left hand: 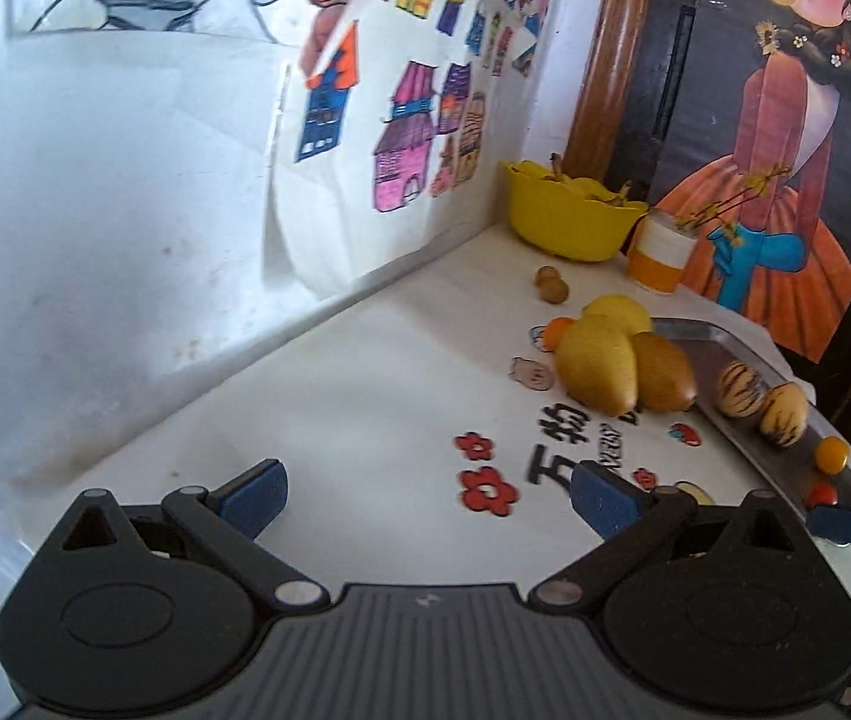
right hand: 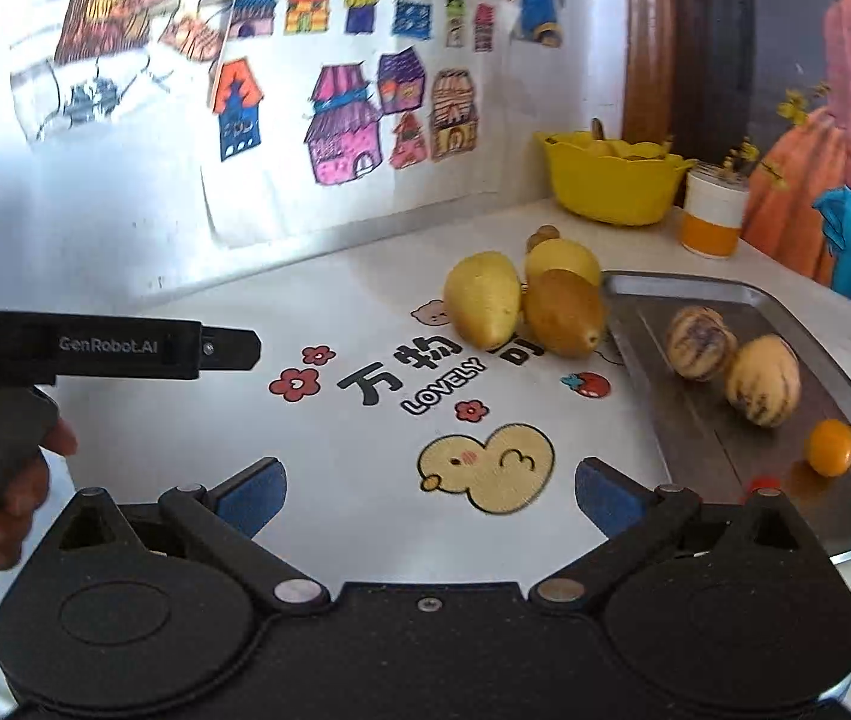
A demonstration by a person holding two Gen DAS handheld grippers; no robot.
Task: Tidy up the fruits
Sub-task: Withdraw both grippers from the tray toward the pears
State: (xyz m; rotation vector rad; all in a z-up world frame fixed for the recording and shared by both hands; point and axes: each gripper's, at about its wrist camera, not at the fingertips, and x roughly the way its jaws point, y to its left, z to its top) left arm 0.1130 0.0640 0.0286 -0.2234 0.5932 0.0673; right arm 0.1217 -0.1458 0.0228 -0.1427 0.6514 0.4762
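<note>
Three mangoes lie together on the white printed table: a yellow mango (left hand: 596,369) (right hand: 482,300), a browner mango (left hand: 665,372) (right hand: 563,312) and a pale yellow mango (left hand: 617,309) behind them. A metal tray (right hand: 695,283) to their right holds two striped melons (right hand: 698,343) (right hand: 764,381), a small orange fruit (right hand: 830,447) and a red tomato (left hand: 821,495). My left gripper (left hand: 428,498) is open over bare table, short of the mangoes. My right gripper (right hand: 431,495) is open above the duck print, with nothing between its fingers.
A yellow bowl (right hand: 611,186) of fruit and an orange-and-white cup (right hand: 713,216) stand in the far corner. Small brown longans (left hand: 551,282) and a little orange (left hand: 560,330) lie behind the mangoes. Walls with drawings close the left and back. A hand (right hand: 5,480) holds the left gripper's handle.
</note>
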